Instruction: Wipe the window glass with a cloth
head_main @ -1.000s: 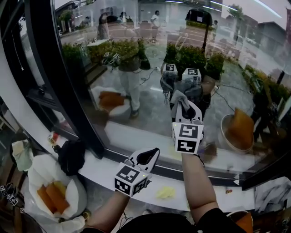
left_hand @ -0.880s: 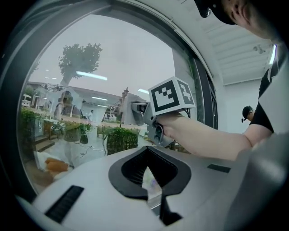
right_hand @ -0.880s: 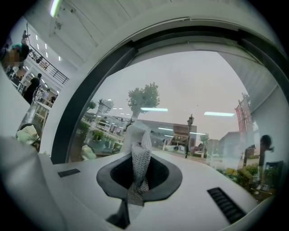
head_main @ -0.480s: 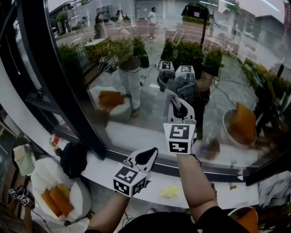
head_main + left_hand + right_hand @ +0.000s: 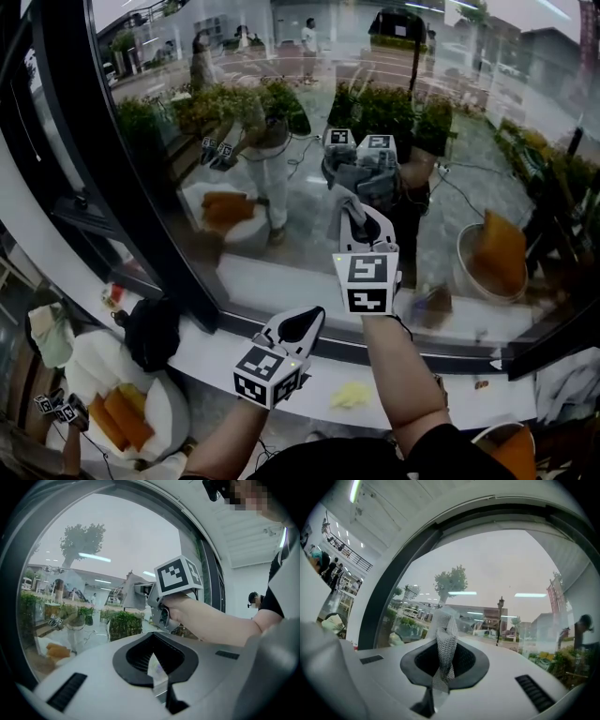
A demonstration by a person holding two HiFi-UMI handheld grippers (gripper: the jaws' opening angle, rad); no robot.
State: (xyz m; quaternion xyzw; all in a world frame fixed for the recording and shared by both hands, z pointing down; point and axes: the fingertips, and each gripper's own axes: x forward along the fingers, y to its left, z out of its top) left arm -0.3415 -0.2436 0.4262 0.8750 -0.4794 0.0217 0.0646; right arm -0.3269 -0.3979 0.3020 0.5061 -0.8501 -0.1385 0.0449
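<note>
head view: right gripper [image 5: 364, 217] is reaching up to the window glass [image 5: 469, 141], pinching a grey cloth [image 5: 337, 214]. the free end of the cloth is sticking out past the jaw tips and lying on or just at the pane; contact is hard to confirm because the reflection is overlapping it. left gripper [image 5: 307, 319] is sitting low over the white sill [image 5: 206, 349], well apart from the cloth and not helping.

left gripper view: jaws are sitting together with nothing clamped between them, only a pale sliver showing in the slit. the right gripper is showing up ahead against the glass with the cloth bunched at its front.

right gripper view: jaws are closing tight on the cloth. a woven mesh strip is running up from the pinch and flopping toward the glass, which is filling the view.

handling, as a judgement: the cloth is looking light, soft and limp, so it is likely folding and dragging rather than pushing flat. the grip near one end is leaving a loose tail to do the wiping. taking hold nearer the middle, with a wad bunched in front of the jaws, is looking better for pressing evenly. the glass is looking hard and smooth, so hard jaw tips are risking a scrape if the cloth is slipping aside.
</note>
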